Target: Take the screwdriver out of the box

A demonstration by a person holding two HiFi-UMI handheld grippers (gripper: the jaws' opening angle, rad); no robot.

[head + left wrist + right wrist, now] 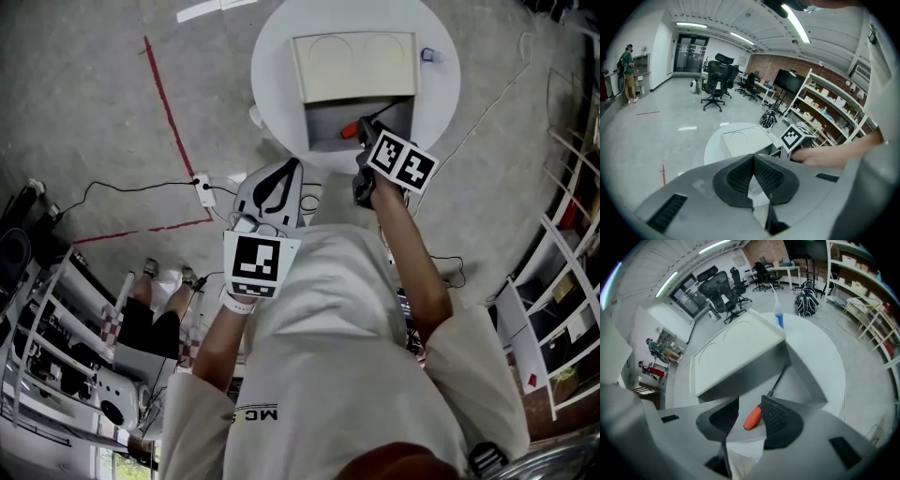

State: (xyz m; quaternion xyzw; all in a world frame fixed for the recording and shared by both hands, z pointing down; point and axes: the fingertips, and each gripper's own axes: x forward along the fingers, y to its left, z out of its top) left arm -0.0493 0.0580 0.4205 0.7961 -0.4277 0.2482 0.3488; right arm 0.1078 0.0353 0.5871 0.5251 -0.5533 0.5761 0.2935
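An open box (323,129) with its pale lid (354,66) raised stands on the round white table (281,56). A screwdriver with an orange handle (348,130) lies inside on the grey floor of the box. My right gripper (366,133) points down into the box. In the right gripper view the handle (752,418) lies between the open jaws of the right gripper (750,403), close to the right pad, and its dark shaft runs away toward the box wall (806,376). My left gripper (295,167) hangs short of the table with its jaws shut and empty (752,158).
A small blue-capped bottle (778,317) stands on the table behind the box. A power strip with cables (203,190) and red tape lines (164,94) are on the floor. Shelving (562,281) stands to the right, office chairs (717,77) further off.
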